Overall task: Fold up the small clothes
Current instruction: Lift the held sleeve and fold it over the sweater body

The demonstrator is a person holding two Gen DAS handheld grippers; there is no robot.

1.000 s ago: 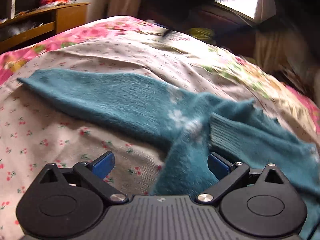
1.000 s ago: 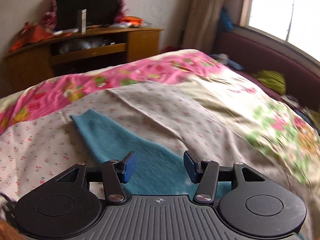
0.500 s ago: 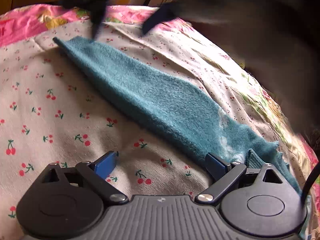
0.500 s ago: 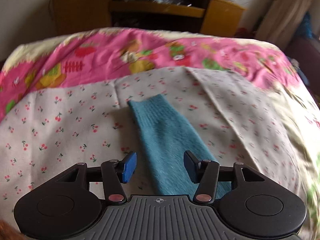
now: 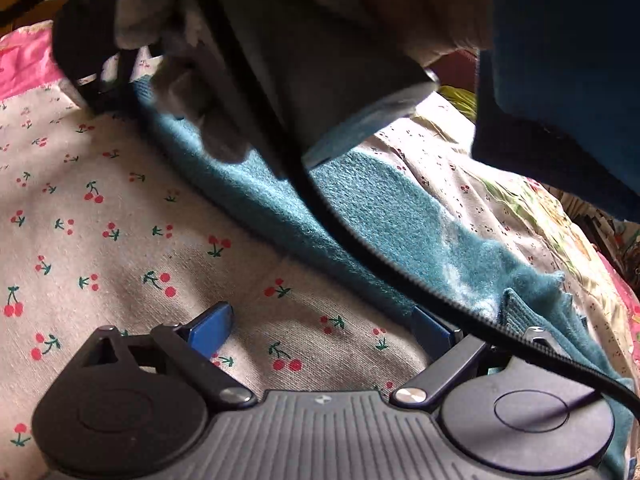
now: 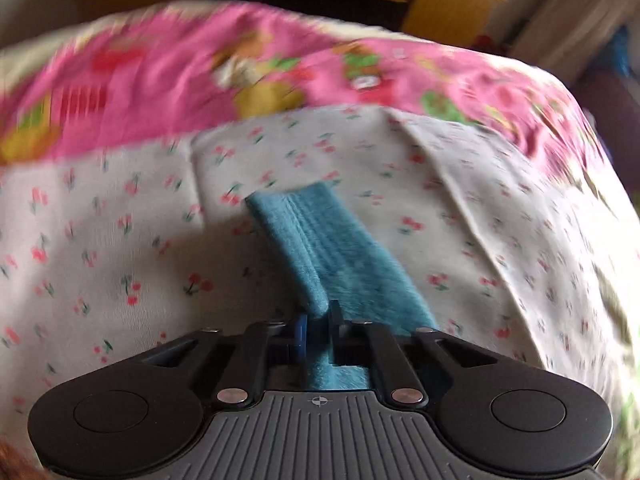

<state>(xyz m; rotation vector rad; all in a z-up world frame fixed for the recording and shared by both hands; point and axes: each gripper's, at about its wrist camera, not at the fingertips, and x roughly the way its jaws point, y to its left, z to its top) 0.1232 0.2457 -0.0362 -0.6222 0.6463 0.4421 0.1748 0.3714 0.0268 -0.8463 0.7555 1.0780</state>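
Note:
A teal fuzzy sweater (image 5: 380, 208) lies on the cherry-print sheet (image 5: 120, 240), one sleeve (image 6: 320, 240) stretched out across it. In the right wrist view my right gripper (image 6: 318, 322) has its jaws closing tight on a pinched-up fold of that sleeve, short of the ribbed cuff (image 6: 292, 200). My left gripper (image 5: 320, 328) is open low over the sheet. Its right finger (image 5: 430, 328) sits against the sweater's lower edge near the armpit, and nothing is between the pads. In the left wrist view a gloved hand (image 5: 200, 92) holds the right gripper over the sleeve's far end.
A black ribbed cable (image 5: 360, 248) runs across the sweater and over my left gripper's body. A pink patterned quilt (image 6: 200, 72) covers the far side of the bed. A wooden cabinet (image 6: 440, 12) stands behind it. The person's blue sleeve (image 5: 560, 60) hangs at the upper right.
My right gripper came down onto the sleeve and shut on it, bunching up a fold. The hand and its cable now fill the top of the left wrist view. The left gripper barely moved.

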